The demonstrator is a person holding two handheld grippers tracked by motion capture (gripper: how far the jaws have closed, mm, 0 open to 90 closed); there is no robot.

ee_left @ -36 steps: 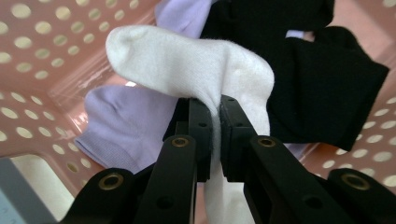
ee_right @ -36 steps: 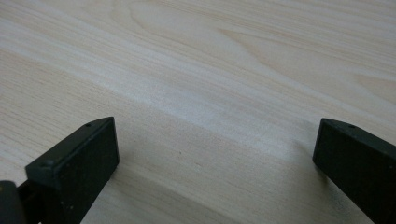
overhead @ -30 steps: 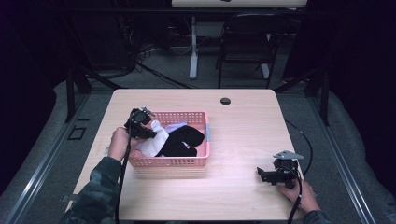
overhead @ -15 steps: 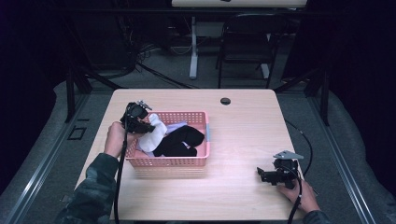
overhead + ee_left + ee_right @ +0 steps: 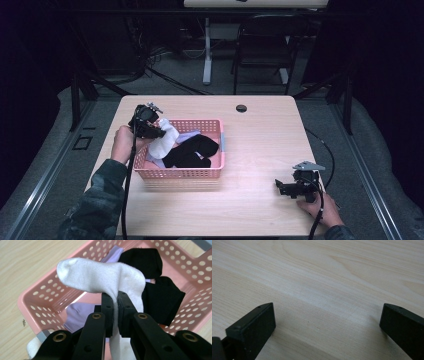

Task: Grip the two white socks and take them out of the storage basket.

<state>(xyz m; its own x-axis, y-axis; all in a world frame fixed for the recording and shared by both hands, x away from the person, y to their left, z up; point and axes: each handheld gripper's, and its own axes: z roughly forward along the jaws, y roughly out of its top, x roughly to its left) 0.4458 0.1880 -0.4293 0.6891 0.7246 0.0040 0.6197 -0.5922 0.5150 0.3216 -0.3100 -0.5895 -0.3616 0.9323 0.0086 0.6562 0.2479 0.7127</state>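
A pink perforated basket (image 5: 187,173) (image 5: 37,298) sits left of the table's centre, holding black socks (image 5: 192,152) (image 5: 162,298) and lilac socks (image 5: 77,315). My left gripper (image 5: 162,129) (image 5: 114,297) hangs over the basket's left end, shut on a white sock (image 5: 164,142) (image 5: 100,277) that is pinched between the pads and droops to both sides. Near the table's front right corner, my right gripper (image 5: 281,187) (image 5: 325,325) rests low over bare wood, open with nothing between its fingers.
A small black round object (image 5: 241,108) lies near the table's far edge. Another white sock (image 5: 33,347) pokes up at the basket's near corner in the left gripper view. The light wooden table (image 5: 270,140) has free room to the basket's right. Desks and chair legs stand behind in the dark.
My left gripper has risen with the white sock, lifting it out of the pile in the basket. The right gripper has stayed in place.
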